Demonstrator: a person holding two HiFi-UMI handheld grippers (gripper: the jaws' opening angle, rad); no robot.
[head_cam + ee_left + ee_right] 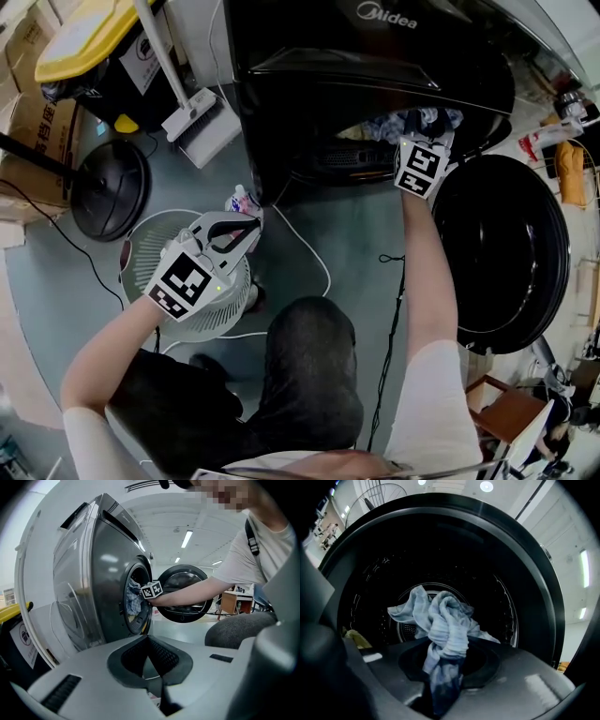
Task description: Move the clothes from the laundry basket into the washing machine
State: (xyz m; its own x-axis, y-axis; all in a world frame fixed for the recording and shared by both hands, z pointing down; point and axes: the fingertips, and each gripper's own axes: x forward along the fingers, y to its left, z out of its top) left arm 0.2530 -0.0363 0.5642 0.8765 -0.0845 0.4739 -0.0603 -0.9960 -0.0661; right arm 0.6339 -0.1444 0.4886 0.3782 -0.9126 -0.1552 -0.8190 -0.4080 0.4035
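Observation:
The black front-loading washing machine [375, 56] stands with its round door [506, 253] swung open to the right. My right gripper [424, 127] is at the drum mouth, shut on a bunched light blue garment [445, 625] that hangs from its jaws inside the dark drum [525, 597]. A yellowish piece [356, 638] lies low at the drum's left. My left gripper [246, 228] hovers over the white laundry basket [150, 253], its jaws shut with nothing in them. The left gripper view shows the blue garment [133, 599] at the machine's opening.
A small bottle [241, 200] stands between the basket and the machine. A black round base [108, 187], a yellow-lidded bin [94, 37] and a white floor tool [192, 117] are at the left. A white cable [314, 258] runs over the floor. A wooden stool [492, 412] stands at the lower right.

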